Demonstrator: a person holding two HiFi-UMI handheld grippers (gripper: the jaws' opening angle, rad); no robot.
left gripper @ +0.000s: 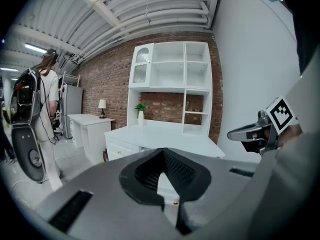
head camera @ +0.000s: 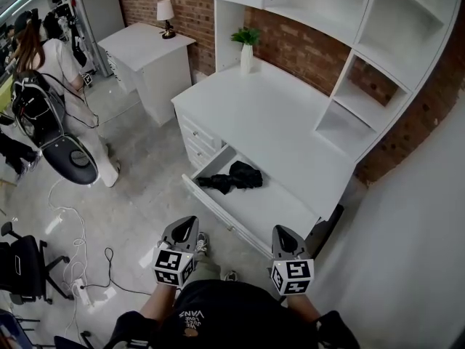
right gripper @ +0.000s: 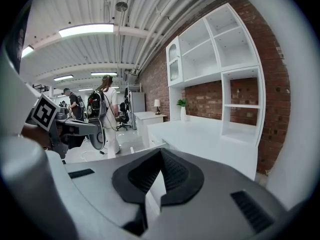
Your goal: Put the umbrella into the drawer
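Seen from the head camera, the black umbrella (head camera: 232, 177) lies folded and crumpled at the left end of the open drawer (head camera: 272, 206), pulled out beneath the white table (head camera: 269, 115). The rest of the drawer floor is bare. At the bottom centre of the frame the left tool (head camera: 185, 227) and right tool (head camera: 287, 235) hover side by side just short of the drawer front, both clenched on nothing. A potted plant (head camera: 247, 42) stands at the table's far edge, and a person (head camera: 65, 64) stands at upper left, partly cut off by the frame. The left gripper view shows that tool's jaws pressed together at the tips, its grey body hiding most of the drawer. The other tool pokes in at the right edge, and white shelves (left gripper: 172, 66) rise against brick. The right gripper view likewise shows its jaws closed and empty. Only the head view shows the umbrella.
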